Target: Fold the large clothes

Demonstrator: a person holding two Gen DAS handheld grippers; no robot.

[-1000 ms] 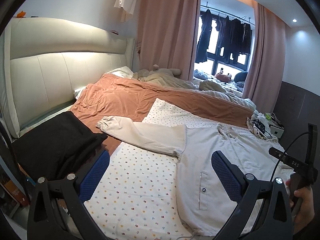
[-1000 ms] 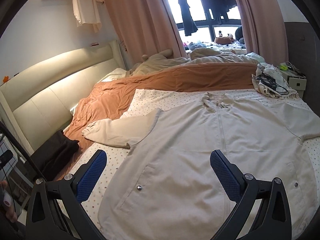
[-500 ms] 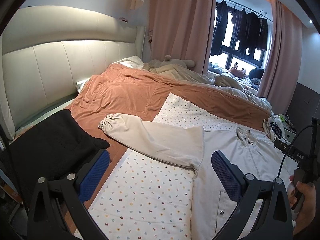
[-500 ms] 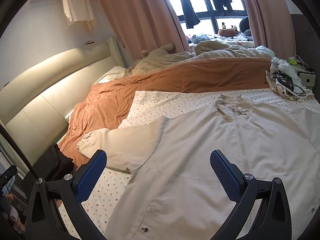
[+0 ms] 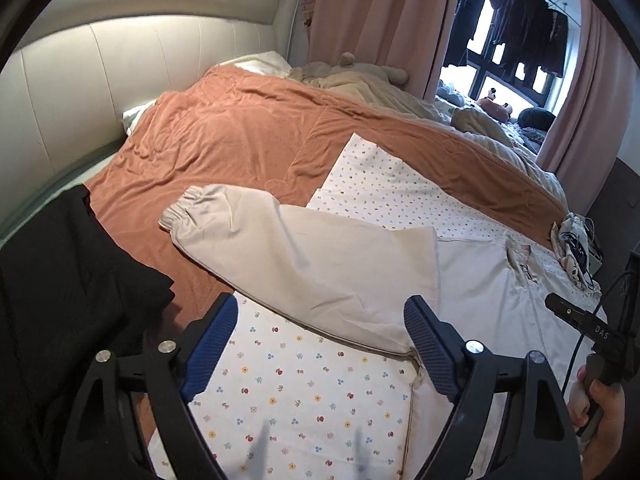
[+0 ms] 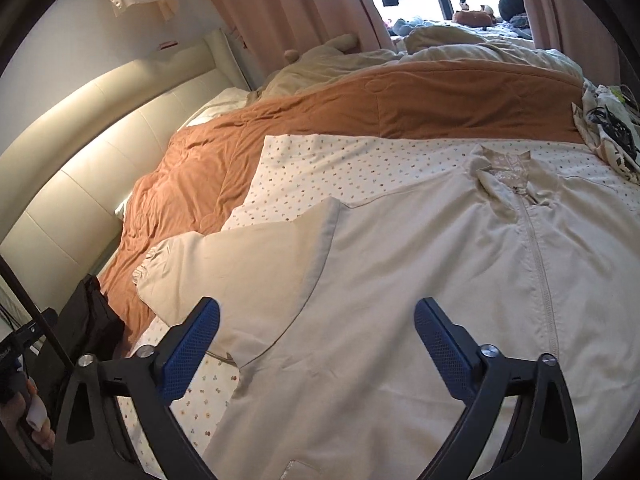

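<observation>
A wide bed [image 5: 60,92] with a padded cream headboard fills the room, and a rust-orange quilt [image 5: 248,140] covers its far part, rumpled toward the headboard. Nearer lies a white sheet [image 5: 304,396] dotted with small flowers, spread flat over the quilt's near edge. On that sheet rests the task's garment, a large pale beige jacket [image 6: 420,300], laid front up with its zip [image 6: 538,264] running from the collar at the far side toward the near side. Its sleeve [image 5: 280,248] stretches out to the left, the gathered cuff [image 5: 178,210] lying on the orange quilt just beyond the sheet's edge. A folded black garment [image 5: 68,280] sits at the near left of the bed, close beside the cuff but apart from it. Pink curtains [image 5: 372,20] hang at the far side. The left gripper [image 5: 318,334] hovers over the sleeve near the armpit seam; its jaws have just been closing a little yet stand released, with sleeve cloth below and nothing pinched. The right gripper [image 6: 316,338] hangs above the jacket's left chest; its jaws have likewise just narrowed, still apart, gripping nothing. A hand [image 5: 600,400] holds the right gripper's handle at the near right
</observation>
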